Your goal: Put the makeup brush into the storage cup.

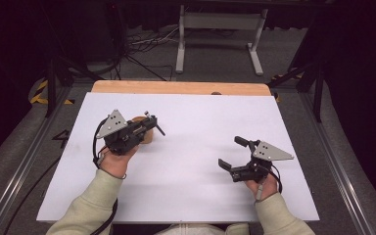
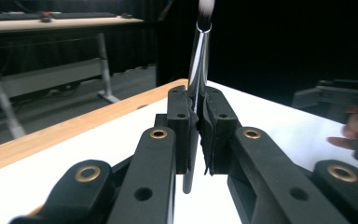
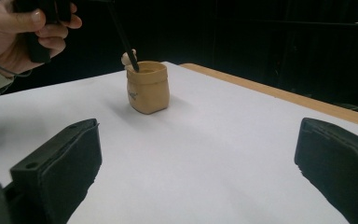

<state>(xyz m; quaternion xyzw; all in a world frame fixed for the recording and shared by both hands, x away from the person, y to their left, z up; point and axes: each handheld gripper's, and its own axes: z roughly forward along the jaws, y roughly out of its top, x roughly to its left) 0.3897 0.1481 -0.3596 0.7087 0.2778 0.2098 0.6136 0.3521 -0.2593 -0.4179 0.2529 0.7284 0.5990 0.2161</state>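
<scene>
My left gripper (image 1: 148,122) is shut on a slim brush (image 2: 198,56) with a silver ferrule and pale bristles pointing up. Its dark handle (image 3: 125,41) slants down, and its end sits at the mouth of a small tan cup (image 3: 147,88). From above, the cup (image 1: 147,137) lies mostly hidden under the left gripper, at the left middle of the white tabletop (image 1: 200,147). My right gripper (image 1: 235,152) rests low at the right front, open wide with nothing between its jaws. It faces the cup from well away, with bare table between (image 3: 196,163).
A wooden strip (image 1: 176,88) runs along the table's far edge. Beyond it on the floor stand a white table frame (image 1: 220,22) and loose cables (image 1: 147,44). Dark stands flank both sides. The person's left hand (image 3: 18,32) is at the top left of the right gripper view.
</scene>
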